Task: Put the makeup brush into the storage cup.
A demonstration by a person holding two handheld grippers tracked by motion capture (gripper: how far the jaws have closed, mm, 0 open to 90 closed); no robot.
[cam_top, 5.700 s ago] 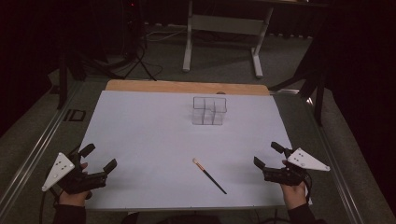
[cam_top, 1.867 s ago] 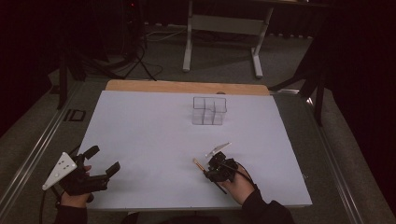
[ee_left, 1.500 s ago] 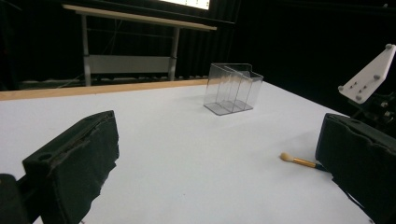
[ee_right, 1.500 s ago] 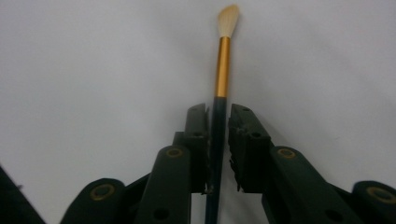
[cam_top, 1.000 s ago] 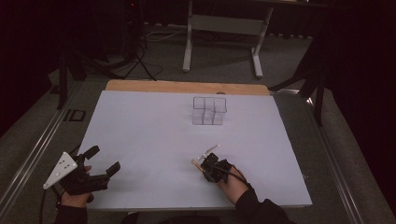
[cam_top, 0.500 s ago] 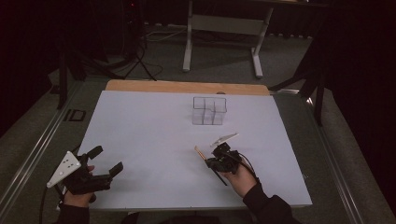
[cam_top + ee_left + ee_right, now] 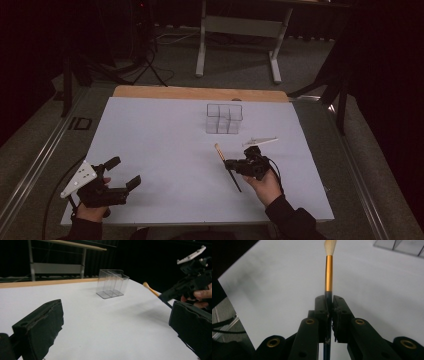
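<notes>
A paintbrush with a gold ferrule and pale bristles is held off the white table sheet, bristle end pointing toward the far side. My right gripper is shut on its dark handle. In the right gripper view the jaws pinch the handle just below the ferrule of the paintbrush. My left gripper rests at the near left, open and holding nothing. In the left gripper view, between the wide-apart jaws, I see the paintbrush and the right gripper at the right.
A clear plastic box with compartments stands past the middle of the sheet, beyond the right gripper; it is also the clear box in the left gripper view. A wooden strip borders the far edge. A metal stand is on the floor behind.
My right gripper has risen and moved away from the near edge, toward the clear box, carrying the paintbrush off the sheet. The left gripper has barely moved.
</notes>
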